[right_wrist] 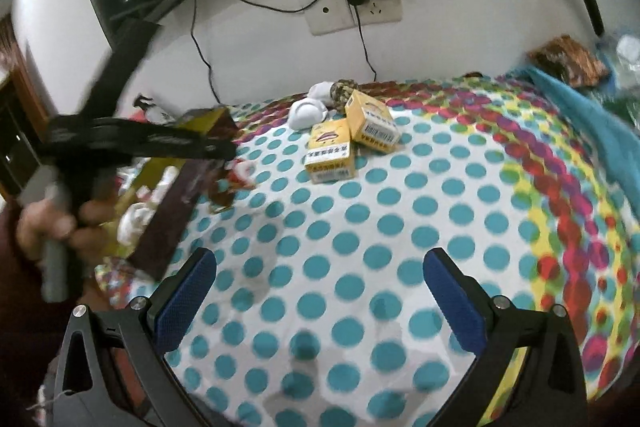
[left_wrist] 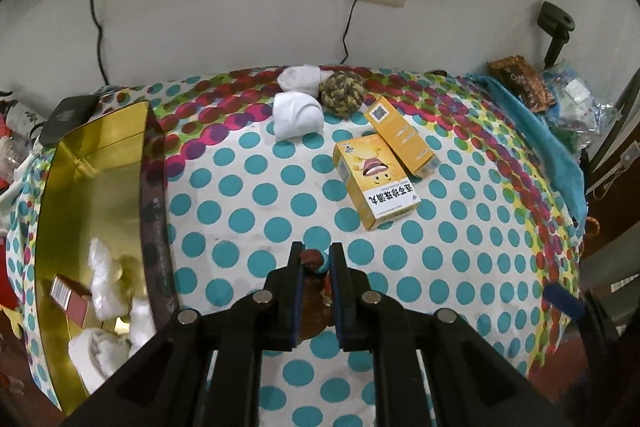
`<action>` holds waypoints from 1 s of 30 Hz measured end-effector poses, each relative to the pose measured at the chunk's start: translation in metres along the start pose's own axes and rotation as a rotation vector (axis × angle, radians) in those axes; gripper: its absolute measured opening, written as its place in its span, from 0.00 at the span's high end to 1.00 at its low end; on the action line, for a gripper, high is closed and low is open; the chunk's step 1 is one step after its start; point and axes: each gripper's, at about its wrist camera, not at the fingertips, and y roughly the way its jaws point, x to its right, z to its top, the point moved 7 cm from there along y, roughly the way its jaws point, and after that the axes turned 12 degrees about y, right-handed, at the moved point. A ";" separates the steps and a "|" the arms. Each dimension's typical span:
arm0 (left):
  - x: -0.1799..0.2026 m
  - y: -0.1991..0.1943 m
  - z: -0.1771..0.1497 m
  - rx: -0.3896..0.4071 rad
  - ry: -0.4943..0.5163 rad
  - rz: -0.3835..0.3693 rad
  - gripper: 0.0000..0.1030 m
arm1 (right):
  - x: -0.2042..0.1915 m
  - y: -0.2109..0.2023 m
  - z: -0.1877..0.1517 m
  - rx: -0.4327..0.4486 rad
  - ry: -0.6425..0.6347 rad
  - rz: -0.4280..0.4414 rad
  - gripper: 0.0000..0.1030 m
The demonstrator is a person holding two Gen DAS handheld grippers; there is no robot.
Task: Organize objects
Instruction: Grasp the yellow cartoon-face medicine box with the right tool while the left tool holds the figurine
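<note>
Left claw is clamped tight on a small brown toy with a reddish top, held above the counter's near edge. I'd carry it level over the gold tin at the left edge before letting go. Right claw hangs wide, empty.

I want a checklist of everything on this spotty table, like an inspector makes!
Surface: polka-dot cloth.
Job's things: gold tin holding white bundles and a small box; two yellow boxes touching; white socks; rope ball.
Clutter: packets far right.
Grippers: left gripper shut on a brown toy; right gripper open, empty.
Cables: black cord from wall charger.
Surroundings: white wall.
</note>
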 end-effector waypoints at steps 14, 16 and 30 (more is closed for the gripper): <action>-0.017 -0.044 -0.023 0.080 -0.064 0.028 0.88 | -0.049 0.119 0.052 -0.033 -0.183 -0.117 0.01; -0.016 -0.049 -0.024 0.087 -0.065 0.026 0.88 | -0.046 0.138 0.060 -0.055 -0.185 -0.137 0.05; -0.020 -0.054 -0.025 0.095 -0.082 0.018 0.88 | -0.039 0.205 0.069 -0.102 -0.190 -0.256 0.45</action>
